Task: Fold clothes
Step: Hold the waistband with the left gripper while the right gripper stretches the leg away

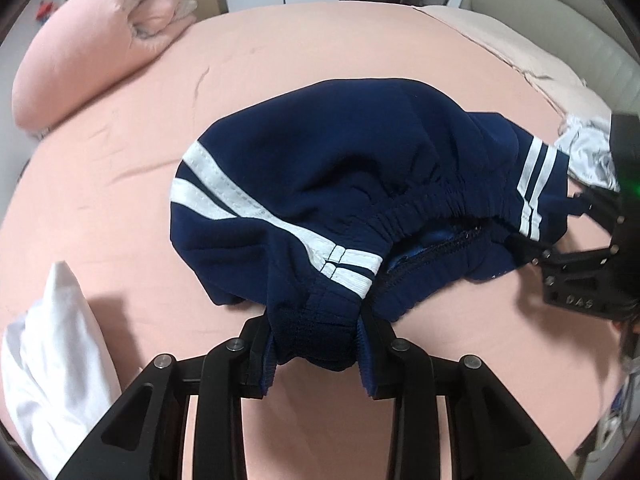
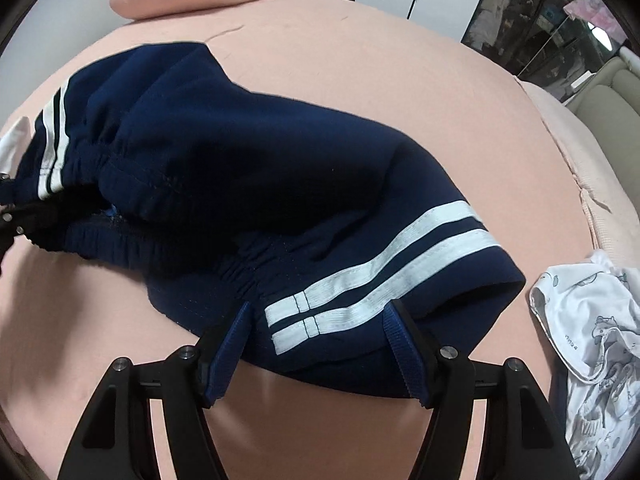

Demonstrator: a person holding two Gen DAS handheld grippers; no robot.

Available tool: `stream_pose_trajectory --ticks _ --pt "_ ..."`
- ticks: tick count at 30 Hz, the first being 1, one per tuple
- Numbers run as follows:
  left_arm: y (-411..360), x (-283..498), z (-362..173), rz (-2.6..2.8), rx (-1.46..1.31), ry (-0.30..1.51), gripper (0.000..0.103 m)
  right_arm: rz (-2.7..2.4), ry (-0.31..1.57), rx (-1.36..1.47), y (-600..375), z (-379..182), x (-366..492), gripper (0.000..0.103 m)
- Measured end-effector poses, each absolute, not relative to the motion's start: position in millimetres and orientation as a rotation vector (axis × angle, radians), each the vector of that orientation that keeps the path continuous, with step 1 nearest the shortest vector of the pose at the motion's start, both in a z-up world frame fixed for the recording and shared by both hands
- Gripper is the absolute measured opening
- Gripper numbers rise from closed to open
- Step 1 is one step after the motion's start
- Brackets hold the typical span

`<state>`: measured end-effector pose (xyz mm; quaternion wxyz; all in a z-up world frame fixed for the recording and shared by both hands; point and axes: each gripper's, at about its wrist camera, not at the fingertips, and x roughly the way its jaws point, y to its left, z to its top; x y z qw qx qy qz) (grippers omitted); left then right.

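Observation:
Navy shorts (image 1: 340, 160) with double white side stripes lie rumpled on the pink bed sheet (image 1: 320, 40). Their elastic waistband faces me. My left gripper (image 1: 316, 320) is shut on a bunched bit of waistband at the end of one stripe. In the right wrist view the same shorts (image 2: 240, 152) stretch away to the left. My right gripper (image 2: 320, 308) stands wide, its fingers on either side of the other striped waistband corner, and the pads do not visibly squeeze the cloth. The right gripper (image 1: 560, 256) also shows at the right edge of the left wrist view.
A rolled pink quilt (image 1: 92, 48) lies at the far left of the bed. A white garment (image 1: 52, 360) sits near my left gripper. A white printed garment (image 2: 592, 352) lies to the right of the shorts. A beige padded seat (image 2: 608, 92) borders the bed on the right.

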<state>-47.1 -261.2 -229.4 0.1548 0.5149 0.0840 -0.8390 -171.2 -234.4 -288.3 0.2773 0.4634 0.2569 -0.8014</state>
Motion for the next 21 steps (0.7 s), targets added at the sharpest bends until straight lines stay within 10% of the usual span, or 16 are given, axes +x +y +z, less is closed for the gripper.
stream_pose_trajectory --ticks 21 --pt "-259 -34 -238 -2.352 1.475 0.280 0.030 -2.519 1.158 0.978 -255 -287 -172 0.068"
